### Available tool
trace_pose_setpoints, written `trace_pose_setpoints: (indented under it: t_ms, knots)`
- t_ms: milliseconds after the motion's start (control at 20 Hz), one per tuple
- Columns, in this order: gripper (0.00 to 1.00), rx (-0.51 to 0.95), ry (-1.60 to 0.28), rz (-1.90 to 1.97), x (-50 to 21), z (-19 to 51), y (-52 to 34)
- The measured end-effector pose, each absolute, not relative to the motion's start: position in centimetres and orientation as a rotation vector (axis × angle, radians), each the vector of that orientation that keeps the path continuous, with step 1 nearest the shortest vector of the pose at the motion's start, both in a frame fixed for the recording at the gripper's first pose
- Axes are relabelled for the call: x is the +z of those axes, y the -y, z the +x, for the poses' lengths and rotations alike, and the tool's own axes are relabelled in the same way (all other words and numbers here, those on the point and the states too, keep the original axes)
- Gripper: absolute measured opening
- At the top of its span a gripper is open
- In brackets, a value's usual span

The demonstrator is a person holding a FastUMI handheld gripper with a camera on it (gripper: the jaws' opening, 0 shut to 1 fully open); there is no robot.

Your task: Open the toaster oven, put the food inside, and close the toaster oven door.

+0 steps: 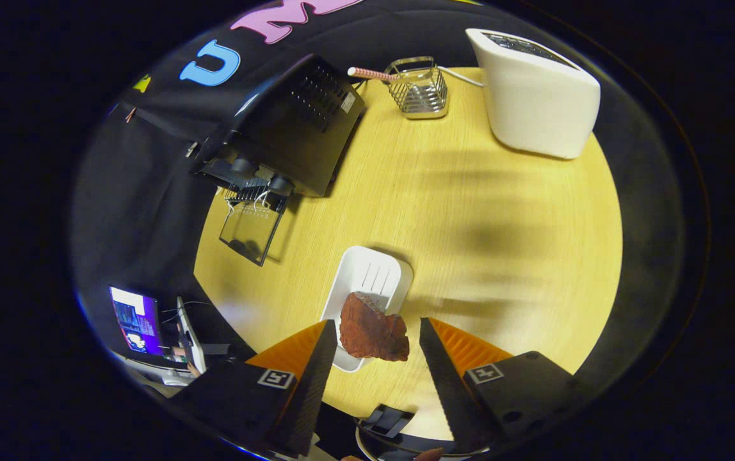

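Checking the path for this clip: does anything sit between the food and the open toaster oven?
Nothing visible: bare wooden table lies between the reddish-brown food chunk, between the open tool fingers, and the black toaster oven.

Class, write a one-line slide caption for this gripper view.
Open gripper straddles a reddish-brown food chunk on a white tray; black toaster oven beyond, glass door down.

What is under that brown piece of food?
The brown food sits on a white ridged tray on the wooden table, between the open gripper fingers, which don't touch it. The tray part beneath the food is covered, so that bit can't be seen.
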State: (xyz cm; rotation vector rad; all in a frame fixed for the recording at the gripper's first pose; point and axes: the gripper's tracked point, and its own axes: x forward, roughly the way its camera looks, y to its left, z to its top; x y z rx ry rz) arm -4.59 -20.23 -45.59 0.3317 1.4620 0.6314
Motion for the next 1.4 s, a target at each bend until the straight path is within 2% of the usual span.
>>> trace_pose_setpoints:
  t_ms: [100,150,200,250,450,700,950,1400]
  knots:
    - [0.67,0.653,-1.482,0.337,-46.2,-5.0,20.1]
    - [0.62,0.661,-1.487,0.327,-46.5,-5.1,20.3]
    - [0.44,0.668,-1.49,0.324,-46.5,-5.3,20.5]
    - [0.34,0.678,-1.495,0.326,-46.3,-5.6,20.4]
    - [0.17,0.704,-1.453,0.283,-45.2,-5.6,20.4]
    - [0.17,0.646,-1.373,0.196,-43.3,-4.8,20.0]
    - [0.17,0.539,-1.216,0.17,-38.8,-4.3,18.7]
    - [0.17,0.519,-0.953,0.297,-28.7,-5.1,6.2]
